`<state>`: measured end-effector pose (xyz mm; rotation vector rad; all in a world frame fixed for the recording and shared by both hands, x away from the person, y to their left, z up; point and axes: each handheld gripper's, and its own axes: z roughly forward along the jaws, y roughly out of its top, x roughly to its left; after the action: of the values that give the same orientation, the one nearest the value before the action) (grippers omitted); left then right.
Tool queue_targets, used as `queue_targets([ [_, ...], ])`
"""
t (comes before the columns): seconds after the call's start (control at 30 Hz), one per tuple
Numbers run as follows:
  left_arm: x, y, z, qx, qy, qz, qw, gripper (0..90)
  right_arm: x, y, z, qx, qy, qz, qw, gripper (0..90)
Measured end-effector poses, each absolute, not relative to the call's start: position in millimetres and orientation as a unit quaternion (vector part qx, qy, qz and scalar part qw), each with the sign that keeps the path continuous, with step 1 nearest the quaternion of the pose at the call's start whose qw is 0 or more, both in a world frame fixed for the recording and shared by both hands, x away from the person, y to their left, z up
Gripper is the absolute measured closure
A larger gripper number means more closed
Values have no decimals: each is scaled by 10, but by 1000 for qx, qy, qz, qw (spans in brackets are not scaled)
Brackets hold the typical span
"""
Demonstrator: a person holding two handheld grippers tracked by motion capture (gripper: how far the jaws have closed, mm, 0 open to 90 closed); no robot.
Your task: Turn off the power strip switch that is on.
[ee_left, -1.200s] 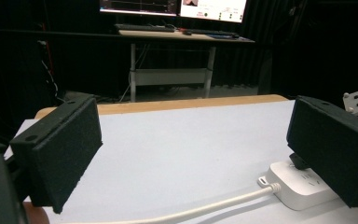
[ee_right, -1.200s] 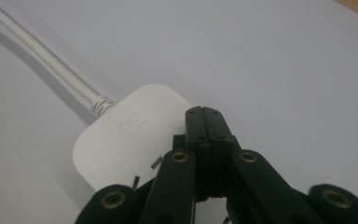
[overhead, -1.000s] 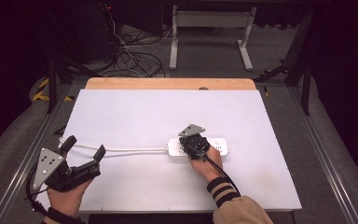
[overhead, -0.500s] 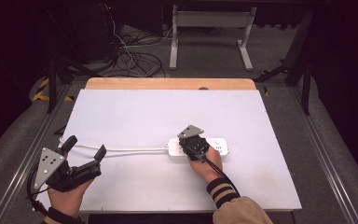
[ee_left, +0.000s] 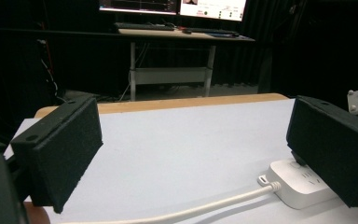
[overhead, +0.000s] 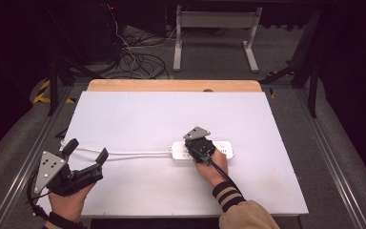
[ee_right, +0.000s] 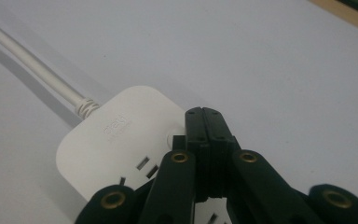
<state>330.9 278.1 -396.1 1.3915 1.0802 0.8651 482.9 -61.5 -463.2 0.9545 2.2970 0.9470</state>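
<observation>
1. From above the white table (overhead: 138, 114), you are holding your left gripper (overhead: 86, 153) at the near left corner, its jaws standing wide apart with nothing between them. A white power strip (overhead: 224, 149) is lying right of the table's middle, and its white cord (overhead: 133, 153) is running leftward, passing just beyond your left gripper's tips. Your right gripper (overhead: 199, 148) is pointing down onto the strip's left half, your right hand (overhead: 212, 167) just behind it and a striped cuff (overhead: 228, 195) showing at the wrist.

2. Along your left gripper (ee_left: 193, 149), the two black pads (ee_left: 65, 140) are spreading wide, framing bare white tabletop. The power strip (ee_left: 291, 184) is sitting low at the right, partly behind the right-hand jaw, with the cord (ee_left: 214, 205) trailing out of its end toward the bottom edge. A wooden strip (ee_left: 177, 102) is edging the table's far side.

3. Along your right gripper (ee_right: 208, 133), the jaws are pressing flat together, gripping nothing. Their joined tip is resting at a round button (ee_right: 175, 137) on top of the power strip (ee_right: 121, 135); actual contact is hard to judge. Socket slots (ee_right: 147, 168) are showing just beside the jaws, and the cord (ee_right: 32, 70) is leaving toward the upper left.
</observation>
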Motion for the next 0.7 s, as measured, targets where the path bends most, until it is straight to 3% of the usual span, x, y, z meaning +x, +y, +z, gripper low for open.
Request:
queue_targets([
  [0.7, 3319, 2782, -3967, 589, 460, 365, 555, 40, 4815, -614, -4636, 350, 837, 347, 239, 900],
])
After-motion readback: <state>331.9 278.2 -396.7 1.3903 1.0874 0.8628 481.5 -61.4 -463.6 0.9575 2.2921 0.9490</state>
